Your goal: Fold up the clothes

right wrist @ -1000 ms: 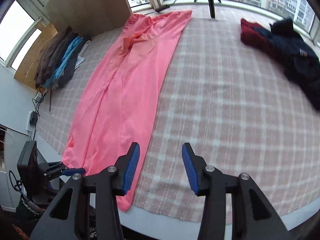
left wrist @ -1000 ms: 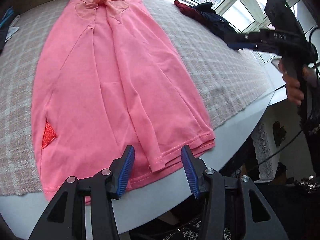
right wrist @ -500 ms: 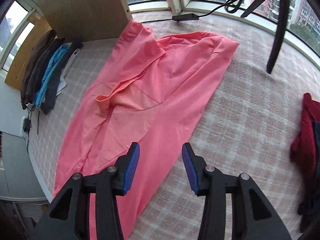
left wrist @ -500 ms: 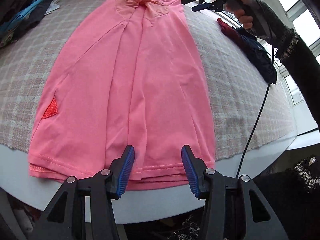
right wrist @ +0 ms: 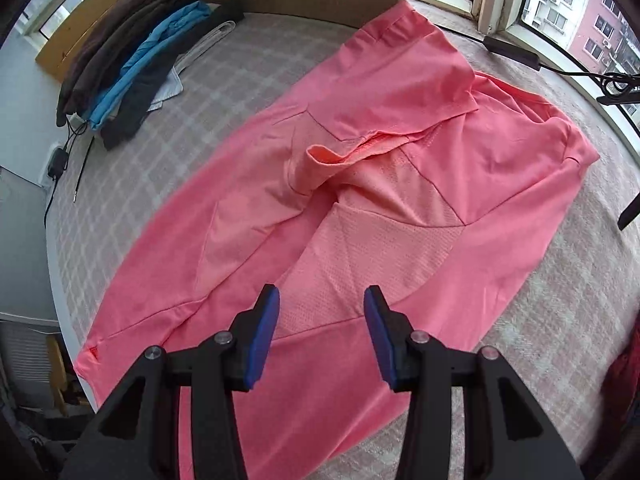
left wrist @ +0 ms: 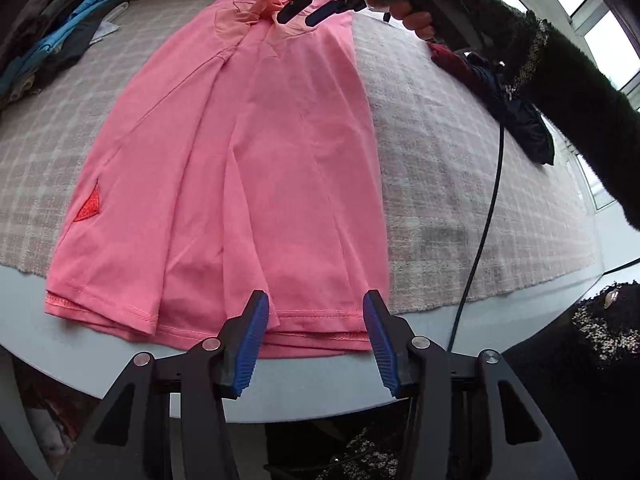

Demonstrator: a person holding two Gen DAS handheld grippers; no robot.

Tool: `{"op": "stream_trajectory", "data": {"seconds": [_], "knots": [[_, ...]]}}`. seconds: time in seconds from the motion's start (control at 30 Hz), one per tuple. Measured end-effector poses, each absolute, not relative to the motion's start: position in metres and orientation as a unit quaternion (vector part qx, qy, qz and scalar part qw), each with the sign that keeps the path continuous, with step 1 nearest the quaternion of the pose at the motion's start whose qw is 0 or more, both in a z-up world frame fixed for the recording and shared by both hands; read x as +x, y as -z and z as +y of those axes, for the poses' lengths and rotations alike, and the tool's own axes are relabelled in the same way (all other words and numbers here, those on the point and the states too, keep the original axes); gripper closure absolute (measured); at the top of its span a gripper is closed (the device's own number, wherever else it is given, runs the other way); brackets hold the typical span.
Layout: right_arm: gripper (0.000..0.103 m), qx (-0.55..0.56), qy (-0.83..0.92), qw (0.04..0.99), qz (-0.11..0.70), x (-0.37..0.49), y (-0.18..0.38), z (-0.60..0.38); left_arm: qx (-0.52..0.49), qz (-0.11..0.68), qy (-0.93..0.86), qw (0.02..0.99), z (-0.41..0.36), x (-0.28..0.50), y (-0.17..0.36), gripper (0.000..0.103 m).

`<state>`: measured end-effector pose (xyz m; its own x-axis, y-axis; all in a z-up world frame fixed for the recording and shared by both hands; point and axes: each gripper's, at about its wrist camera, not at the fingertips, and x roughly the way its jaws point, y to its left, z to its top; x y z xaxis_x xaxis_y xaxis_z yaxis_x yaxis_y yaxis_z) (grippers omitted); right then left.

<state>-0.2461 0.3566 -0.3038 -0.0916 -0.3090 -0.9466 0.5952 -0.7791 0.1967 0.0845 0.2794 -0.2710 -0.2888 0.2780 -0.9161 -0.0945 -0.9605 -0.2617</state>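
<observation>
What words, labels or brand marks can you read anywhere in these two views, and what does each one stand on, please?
"DAS": pale letters on the black body of the right gripper, seen in the left wrist view.
The red triangular patch on the pink shirt shows no readable text.
Nothing else is readable.

A coral-pink T-shirt (left wrist: pixel 256 152) lies spread lengthwise on a pale checked tablecloth (left wrist: pixel 460 184), its sides folded in over the middle into a long narrow shape. Its stitched hem overhangs the cloth's near edge, with a small red triangular patch (left wrist: pixel 89 209) near the hem on the left side. At the end farthest from that edge, the lighter mesh-textured shoulder panel (right wrist: pixel 372 240) and rumpled collar (right wrist: pixel 332 160) lie loosely bunched.
</observation>
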Motion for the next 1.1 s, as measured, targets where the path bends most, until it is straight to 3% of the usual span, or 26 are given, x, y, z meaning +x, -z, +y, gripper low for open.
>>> {"op": "stream_trajectory", "data": {"seconds": [0.4, 0.6, 0.83, 0.97, 1.03, 1.1], "knots": [[0.059, 0.619, 0.709, 0.307, 0.141, -0.234, 0.319, 0.321, -0.582, -0.097, -0.807, 0.018, 0.225, 0.081, 0.279, 0.059], [0.059, 0.597, 0.737, 0.277, 0.155, -0.225, 0.297, 0.36, -0.56, -0.107, -0.816, 0.094, 0.253, 0.085, 0.254, 0.054], [0.059, 0.624, 0.734, 0.243, 0.118, -0.235, 0.311, 0.401, -0.59, -0.013, -0.793, 0.15, 0.325, 0.075, 0.279, 0.054], [0.059, 0.629, 0.731, 0.239, 0.118, -0.241, 0.317, 0.397, -0.589, -0.011, -0.794, 0.148, 0.333, 0.07, 0.283, 0.057], [0.059, 0.629, 0.728, 0.238, 0.132, -0.243, 0.322, 0.396, -0.581, 0.002, -0.8, 0.148, 0.337, 0.07, 0.282, 0.064], [0.059, 0.624, 0.729, 0.24, 0.147, -0.243, 0.325, 0.394, -0.574, 0.013, -0.805, 0.149, 0.339, 0.069, 0.284, 0.077]]}}
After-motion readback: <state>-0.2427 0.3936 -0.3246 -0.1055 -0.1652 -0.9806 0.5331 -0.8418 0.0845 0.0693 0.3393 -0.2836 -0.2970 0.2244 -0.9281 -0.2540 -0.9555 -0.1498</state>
